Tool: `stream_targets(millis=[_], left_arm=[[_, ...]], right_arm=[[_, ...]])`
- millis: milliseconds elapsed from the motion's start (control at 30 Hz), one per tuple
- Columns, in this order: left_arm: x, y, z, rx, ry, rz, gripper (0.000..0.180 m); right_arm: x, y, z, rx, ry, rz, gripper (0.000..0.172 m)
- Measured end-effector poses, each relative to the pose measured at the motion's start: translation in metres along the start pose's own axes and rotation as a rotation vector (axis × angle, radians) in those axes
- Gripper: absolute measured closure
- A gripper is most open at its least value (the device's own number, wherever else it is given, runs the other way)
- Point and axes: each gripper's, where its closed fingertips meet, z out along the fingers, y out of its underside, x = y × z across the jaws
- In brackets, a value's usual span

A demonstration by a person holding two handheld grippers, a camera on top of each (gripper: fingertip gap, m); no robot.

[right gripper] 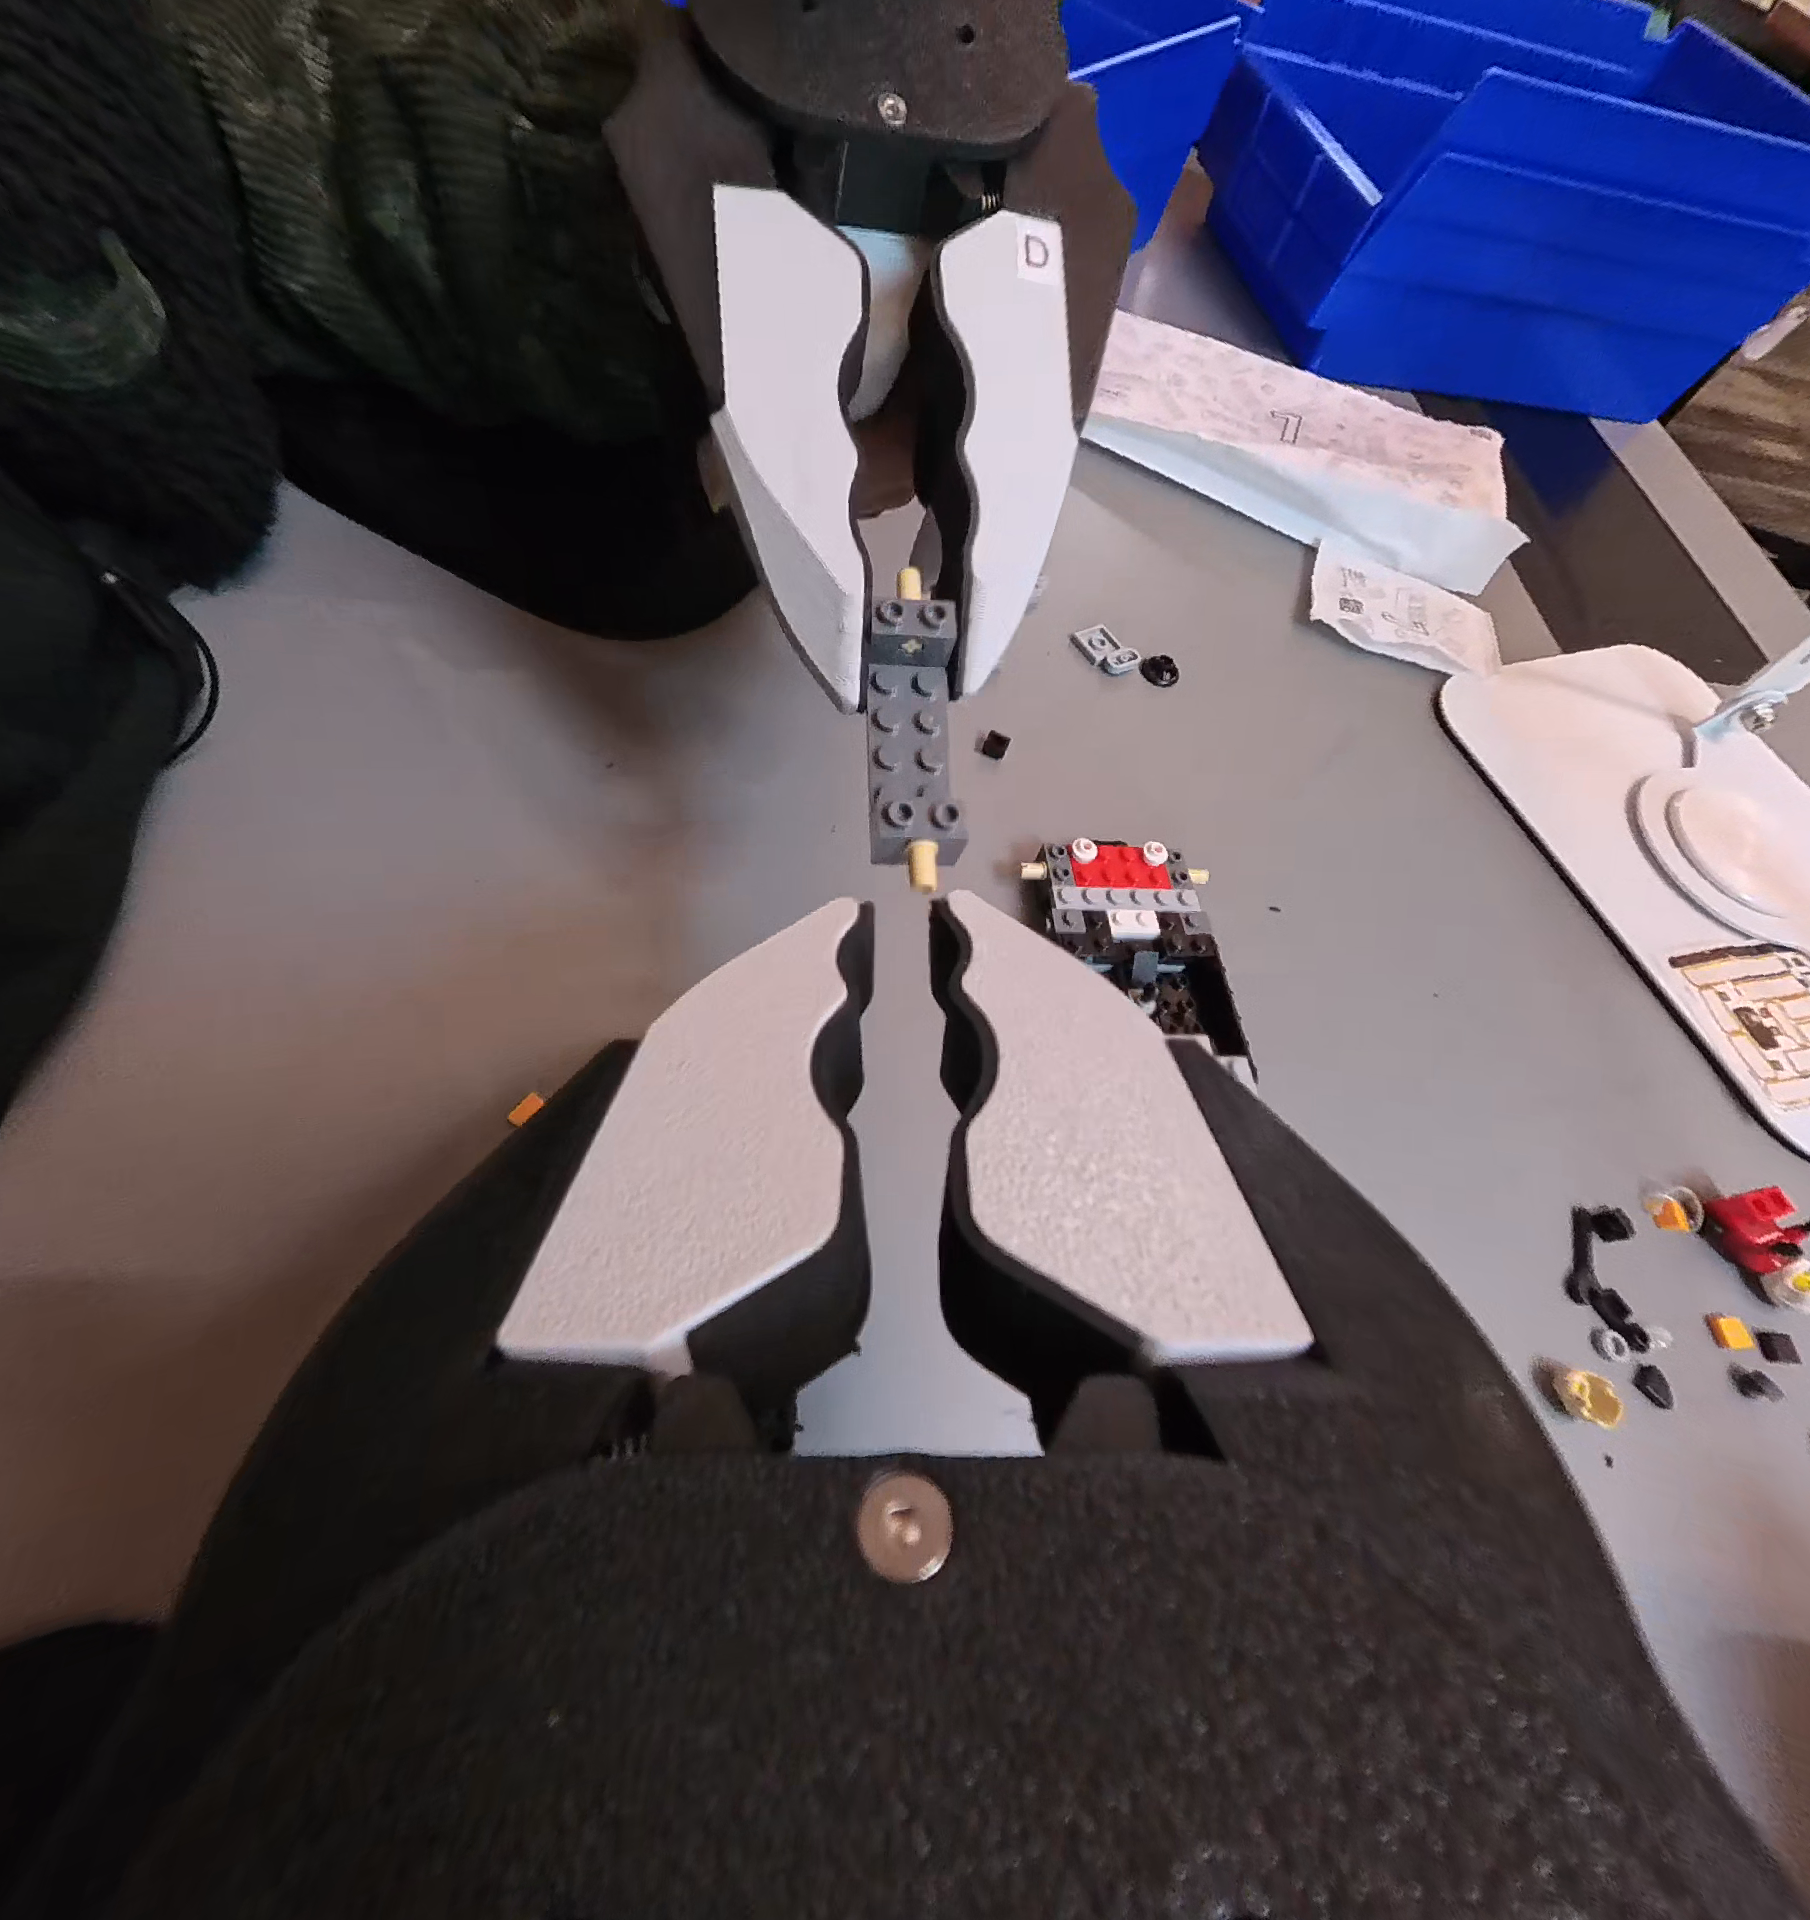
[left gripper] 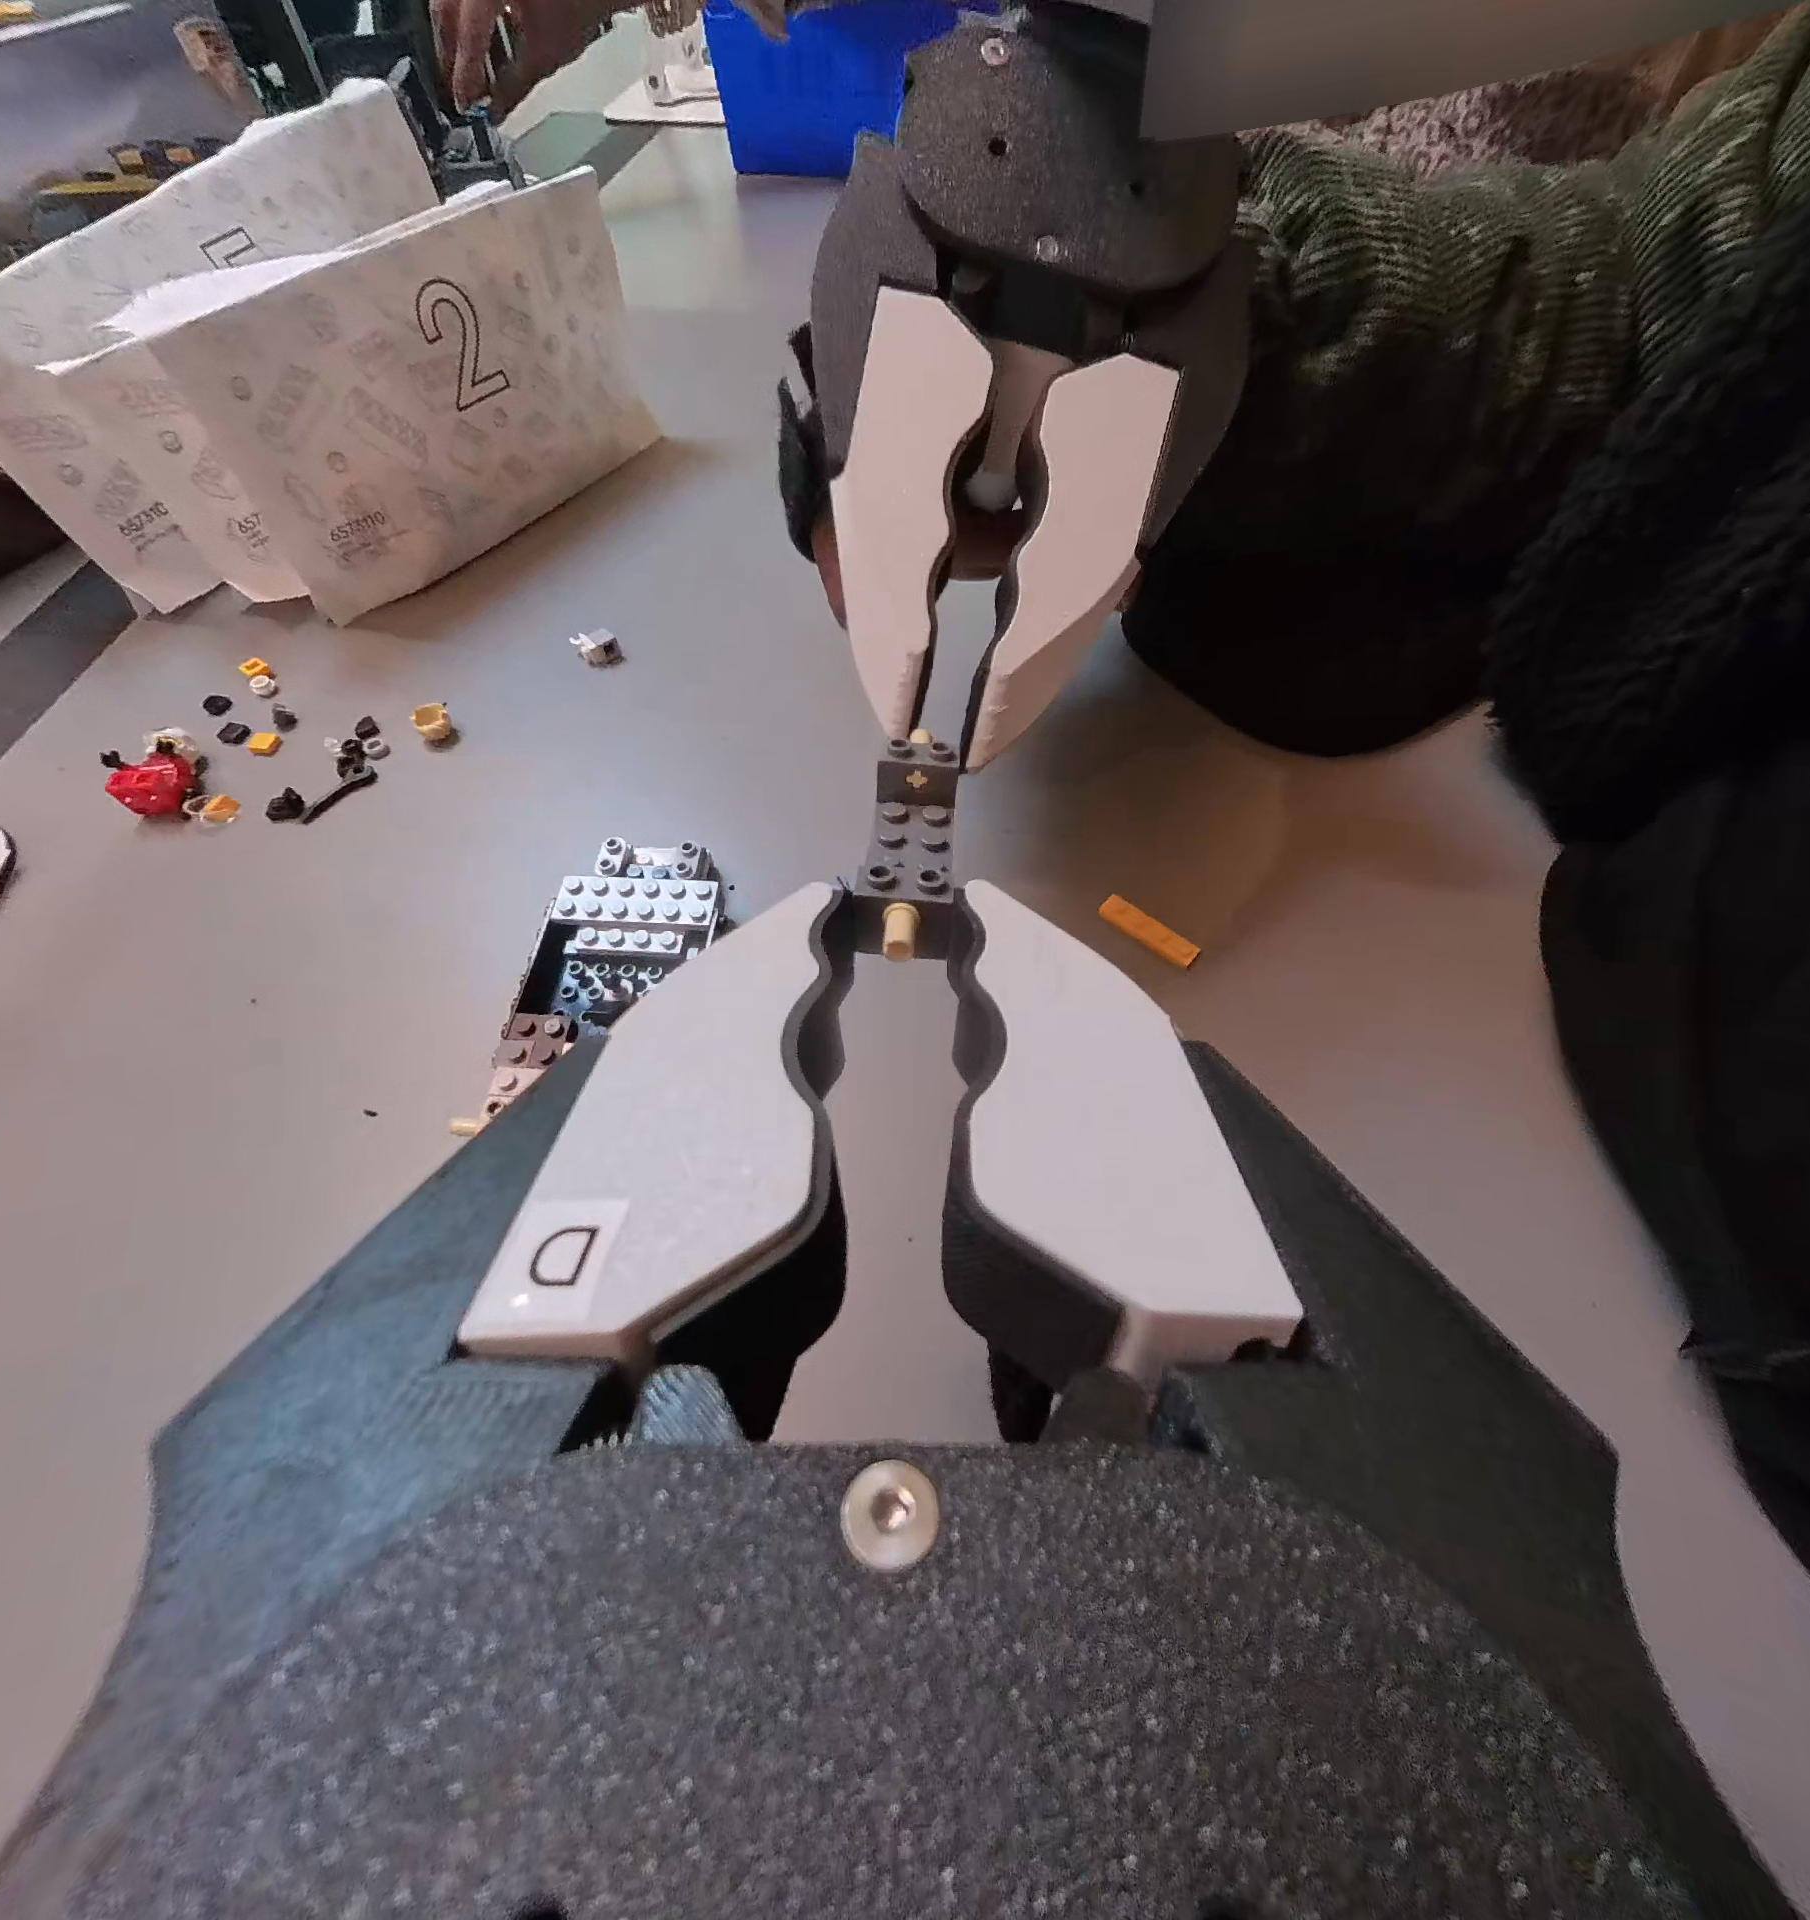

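My left gripper [left gripper: 901, 914] is shut on one end of a long dark grey brick assembly [left gripper: 909, 831], with both pads pressed on its sides. A tan pin [left gripper: 899, 928] sticks out of that end toward the camera. The right wrist view shows the left gripper [right gripper: 906, 675] holding the assembly [right gripper: 911, 758] above the grey table [right gripper: 465, 831]. My right gripper [right gripper: 899, 909] is nearly closed, with a narrow empty gap. Its tips sit just short of the other tan pin [right gripper: 922, 868]. The left wrist view shows the right gripper [left gripper: 942, 738] at the assembly's far end.
A partly built grey brick model [left gripper: 620, 935] with a red top [right gripper: 1119, 868] lies on the table beside the grippers. Small loose parts [left gripper: 246, 748] lie farther off, with an orange tile [left gripper: 1148, 930], numbered paper bags [left gripper: 361, 416], blue bins [right gripper: 1503, 208], a white lamp base [right gripper: 1659, 831] and a person's green sleeve [left gripper: 1503, 416]. My hands' fingertips stand some 5 cm from each other.
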Motion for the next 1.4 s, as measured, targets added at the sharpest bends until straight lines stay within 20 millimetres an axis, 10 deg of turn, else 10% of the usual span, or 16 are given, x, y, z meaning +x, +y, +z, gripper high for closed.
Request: stream_targets(millis=[800,967,1400], left_arm=[[0.007,0.005,-0.004,-0.022,0.070,-0.042,0.162],[-0.020,0.022,-0.041,0.005,-0.007,-0.134,0.163],[0.013,0.086,-0.009,-0.338,0.098,-0.035,0.145]], right_arm=[[-0.006,-0.005,0.004,0.012,-0.077,0.102,0.168],[0.024,0.005,-0.020,0.035,0.021,0.158,0.168],[0.029,0.007,0.053,-0.130,-0.044,0.119,0.167]])
